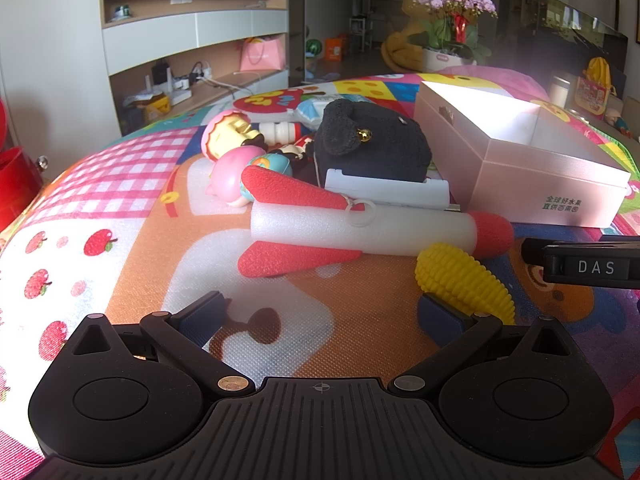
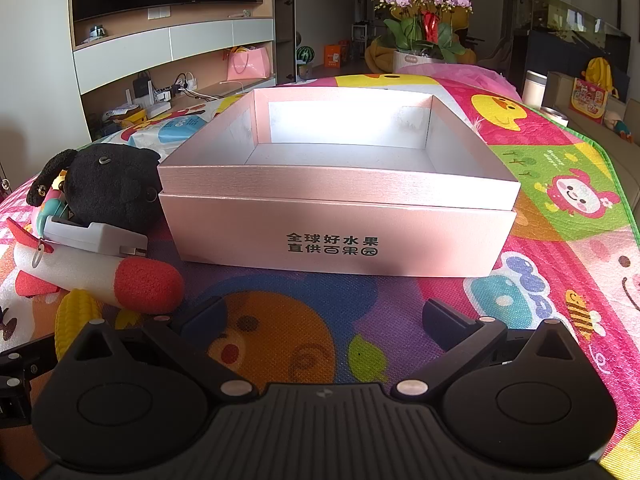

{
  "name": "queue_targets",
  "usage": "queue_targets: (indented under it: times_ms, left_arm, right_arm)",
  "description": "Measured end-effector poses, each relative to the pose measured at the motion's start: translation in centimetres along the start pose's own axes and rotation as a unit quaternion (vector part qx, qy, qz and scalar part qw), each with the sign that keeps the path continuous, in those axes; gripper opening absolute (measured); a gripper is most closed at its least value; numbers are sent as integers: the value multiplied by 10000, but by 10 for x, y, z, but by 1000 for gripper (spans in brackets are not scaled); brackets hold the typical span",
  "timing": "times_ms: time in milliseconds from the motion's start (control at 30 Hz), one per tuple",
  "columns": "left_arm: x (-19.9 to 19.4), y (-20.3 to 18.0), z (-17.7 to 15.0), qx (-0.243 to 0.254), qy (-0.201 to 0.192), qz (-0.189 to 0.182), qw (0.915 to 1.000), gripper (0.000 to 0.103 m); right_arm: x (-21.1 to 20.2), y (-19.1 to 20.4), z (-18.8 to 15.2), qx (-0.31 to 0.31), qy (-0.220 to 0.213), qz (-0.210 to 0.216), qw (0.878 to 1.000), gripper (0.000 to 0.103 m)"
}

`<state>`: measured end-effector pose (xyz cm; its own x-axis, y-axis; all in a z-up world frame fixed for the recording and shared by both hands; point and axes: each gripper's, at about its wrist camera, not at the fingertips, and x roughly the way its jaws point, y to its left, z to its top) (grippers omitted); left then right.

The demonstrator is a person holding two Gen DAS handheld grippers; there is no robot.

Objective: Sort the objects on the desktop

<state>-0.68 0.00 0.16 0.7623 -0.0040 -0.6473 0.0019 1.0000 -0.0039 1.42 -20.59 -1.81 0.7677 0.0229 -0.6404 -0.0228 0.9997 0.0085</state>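
A: Our left gripper [image 1: 320, 316] has its jaws spread wide and nothing between them. Its right fingertip [image 1: 442, 316] sits just in front of the yellow toy corn [image 1: 464, 284]; we cannot tell whether they touch. The left fingertip [image 1: 204, 312] is over bare play mat [image 1: 132, 248].

B: And our right gripper [image 2: 324, 318] is just as wide open and also holds nothing. Both of its pads hover over the mat's cartoon print, short of the pink cardboard box [image 2: 336, 236].

A: The box stands open-topped, black printed characters on the wall facing us, and its inside looks bare as far as we can see. From the left wrist view it lies at the right, beyond the toys.

B: The toys form one pile at the box's left side. The foam rocket [image 1: 360, 228] lies flat, white body, red fins, red nose pointing toward the box. The corn lies just in front of that nose.

A: Behind the rocket a white plastic block [image 1: 388, 190] rests against it, and a black plush toy [image 1: 372, 140] sits on or behind that block, close to the box wall.

B: Farther left we see small figurines [image 1: 240, 160], one with a pink rounded head, one with a pink frilled top, heaped together.

A: The black tip of our right gripper [image 1: 580, 266], marked DAS, pokes in at the right edge of the left wrist view, near the corn.
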Motion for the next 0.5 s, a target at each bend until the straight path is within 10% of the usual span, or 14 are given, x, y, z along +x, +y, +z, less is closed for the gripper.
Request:
queue_targets:
  times_ms: [500]
  left_arm:
    - [0, 0, 0, 13, 0, 9, 10000, 103]
  right_arm:
    - [2, -5, 2, -203, 130, 225, 9995, 103]
